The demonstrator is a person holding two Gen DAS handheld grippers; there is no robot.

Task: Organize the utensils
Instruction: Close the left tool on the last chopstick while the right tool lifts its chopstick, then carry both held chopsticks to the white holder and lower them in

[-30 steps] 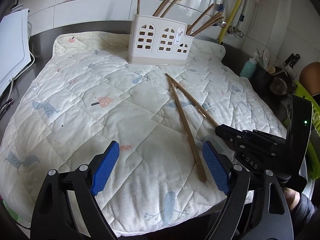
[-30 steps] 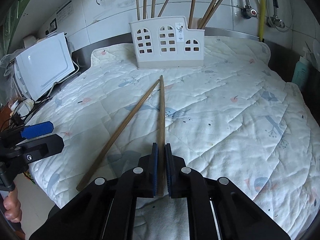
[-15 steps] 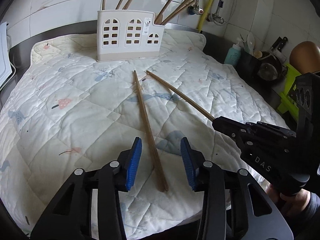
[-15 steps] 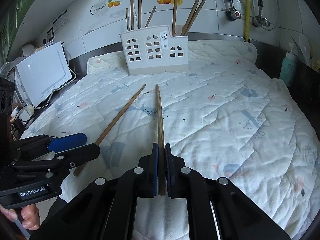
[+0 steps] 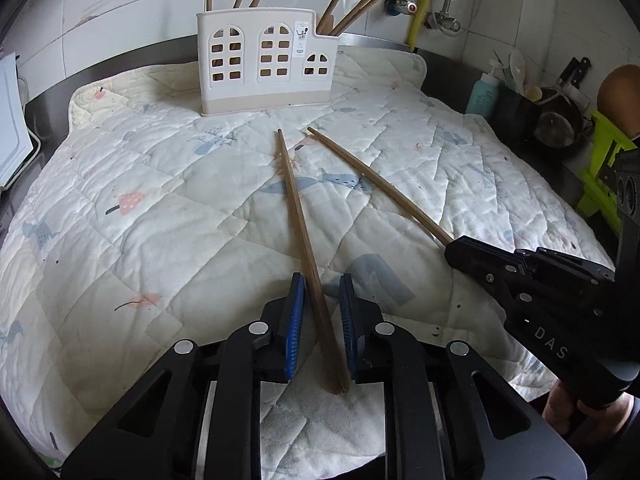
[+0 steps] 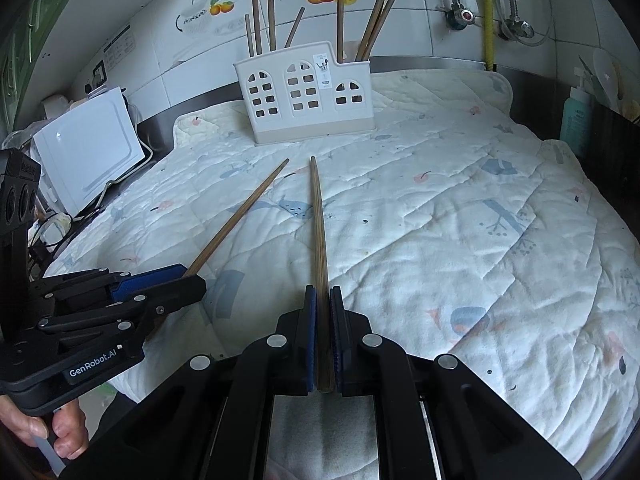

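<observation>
Chopsticks: light, stiff, slick wood. Right tool [image 6: 323,338] clamps one chopstick [image 6: 318,236] at its thick end; left tool [image 5: 320,320], part-open, straddles the other chopstick [image 5: 304,240], ungripped.

The right claw [image 5: 454,246] covers the near end of its chopstick [image 5: 376,182] in the left wrist view, and whether the left claw [image 5: 320,296] touches its own chopstick [image 5: 298,208] is hard to tell. The holder's [image 6: 306,94] white walls hide the lower halves of the standing chopsticks [image 6: 340,16]. The label [image 6: 324,67] on it is too small to read.
</observation>
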